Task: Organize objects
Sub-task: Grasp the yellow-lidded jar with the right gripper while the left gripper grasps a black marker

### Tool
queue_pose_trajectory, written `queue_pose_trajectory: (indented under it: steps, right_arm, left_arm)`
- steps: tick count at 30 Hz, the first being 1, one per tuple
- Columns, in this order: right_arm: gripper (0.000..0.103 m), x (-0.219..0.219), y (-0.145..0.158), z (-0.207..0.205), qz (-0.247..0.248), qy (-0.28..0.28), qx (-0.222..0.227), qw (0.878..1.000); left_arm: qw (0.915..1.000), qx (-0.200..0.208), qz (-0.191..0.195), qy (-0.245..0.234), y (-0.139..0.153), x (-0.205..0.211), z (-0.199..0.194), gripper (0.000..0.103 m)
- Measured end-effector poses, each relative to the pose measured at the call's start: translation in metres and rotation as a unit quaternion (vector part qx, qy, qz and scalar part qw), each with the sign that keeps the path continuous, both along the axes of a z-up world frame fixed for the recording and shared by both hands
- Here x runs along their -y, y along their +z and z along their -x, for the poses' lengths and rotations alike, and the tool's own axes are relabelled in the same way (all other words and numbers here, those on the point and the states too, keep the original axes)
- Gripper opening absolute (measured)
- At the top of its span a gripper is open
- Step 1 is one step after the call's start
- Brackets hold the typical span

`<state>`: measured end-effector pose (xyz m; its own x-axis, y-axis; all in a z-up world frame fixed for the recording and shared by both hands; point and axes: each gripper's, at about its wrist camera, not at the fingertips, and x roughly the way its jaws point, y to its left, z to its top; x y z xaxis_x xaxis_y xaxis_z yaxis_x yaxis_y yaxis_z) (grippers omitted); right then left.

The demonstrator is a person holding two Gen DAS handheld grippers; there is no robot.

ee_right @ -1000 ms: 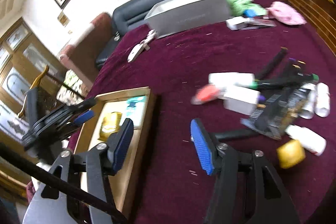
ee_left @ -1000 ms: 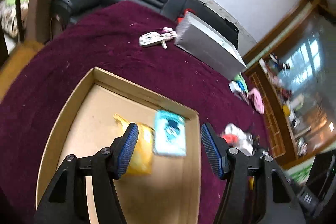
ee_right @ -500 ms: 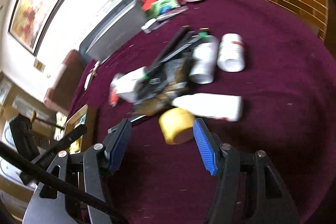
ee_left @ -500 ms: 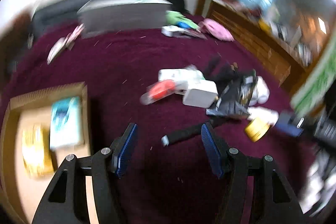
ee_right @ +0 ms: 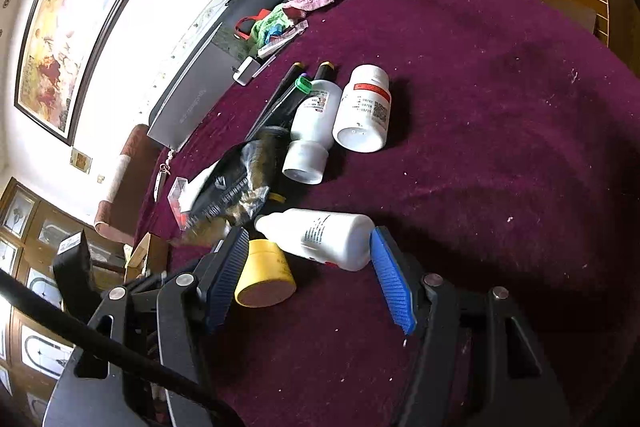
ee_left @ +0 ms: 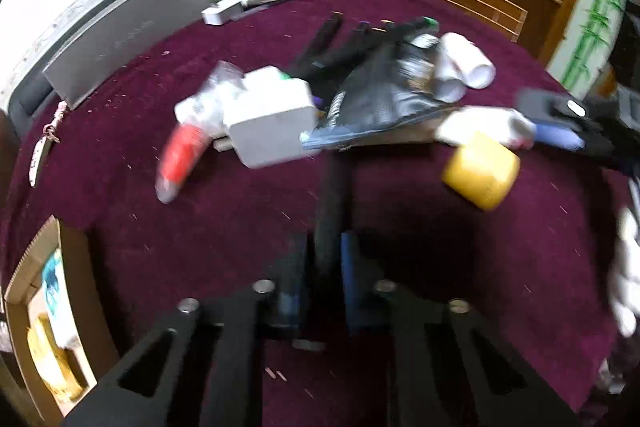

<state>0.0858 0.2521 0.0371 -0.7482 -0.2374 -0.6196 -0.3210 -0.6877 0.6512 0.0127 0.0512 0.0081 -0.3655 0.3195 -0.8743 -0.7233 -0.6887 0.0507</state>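
Tablecloth: maroon cloth covers the whole work surface; the clutter pile sits mid-cloth, and every place below is given from that pile.
Grey case: long grey case stands on edge beyond the pile, toward the wall.
Cardboard box: open cardboard box lies well apart from the pile on its left, with a yellow and a teal packet already inside; I judge it the drop-off.
Pile: white box, black pouch, red tube, markers, two white pill bottles overlapping or touching.
Squeeze bottle: white squeeze bottle lies on its side at the pile's near edge, long axis crosswise between the right fingers.
Yellow jar: yellow jar touches the bottle's nozzle end and crowds the right claw's left pad.
Black stick: black stick runs from the pile's near edge straight along the left claw's axis.
Left gripper: left gripper has its pads drawn in tight on the stick's near end.
Right gripper: right gripper is spread wide, straddling bottle and jar, touching neither clearly.
Coming move: likely a lift toward the box; the stick's far end may snag under the pouch.
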Motion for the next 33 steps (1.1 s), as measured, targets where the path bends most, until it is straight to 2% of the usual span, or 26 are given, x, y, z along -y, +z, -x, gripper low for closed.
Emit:
queue_pose_trajectory:
  steps: [3,6,10,12,13,14,19,24,27,33]
  right_arm:
    - [0.062,-0.003,-0.004,-0.002,0.006,0.001,-0.007,1.000]
    - [0.063,-0.004,-0.009,-0.001,0.017,0.003,-0.007,1.000]
    - [0.064,-0.003,-0.009,-0.003,0.018,0.002,-0.011,1.000]
    - [0.064,-0.003,-0.009,-0.003,0.019,0.001,-0.013,1.000]
    - [0.064,-0.003,-0.009,-0.003,0.020,0.001,-0.013,1.000]
    - [0.064,-0.003,-0.009,-0.003,0.020,0.000,-0.014,1.000]
    - [0.064,-0.001,-0.007,-0.004,0.008,-0.003,-0.008,1.000]
    - [0.064,0.027,0.017,-0.012,-0.045,0.024,-0.012,0.999]
    - [0.064,0.048,0.022,-0.012,-0.067,0.041,0.017,0.997]
    - [0.064,0.064,0.006,0.003,-0.033,0.044,0.062,0.997]
  left_arm:
    - [0.9998,0.016,-0.014,-0.005,0.001,0.005,-0.016,0.011]
    - [0.9999,0.008,-0.011,0.001,-0.002,0.000,-0.019,0.012]
    - [0.9994,-0.030,-0.004,0.014,-0.004,-0.016,-0.016,0.026]
    - [0.9988,-0.038,-0.010,0.030,-0.006,-0.017,-0.018,0.026]
    - [0.9987,-0.033,-0.015,0.036,-0.005,-0.016,-0.017,0.019]
    - [0.9986,-0.015,-0.029,0.041,-0.005,-0.013,-0.016,0.011]
    - [0.9945,0.000,-0.081,0.067,0.009,0.019,-0.035,0.011]
    - [0.9836,0.000,-0.150,0.099,0.028,0.061,-0.049,0.011]
    - [0.9781,-0.010,-0.178,0.108,0.038,0.077,-0.059,0.012]
    - [0.9690,-0.025,-0.216,0.117,0.052,0.105,-0.076,0.012]
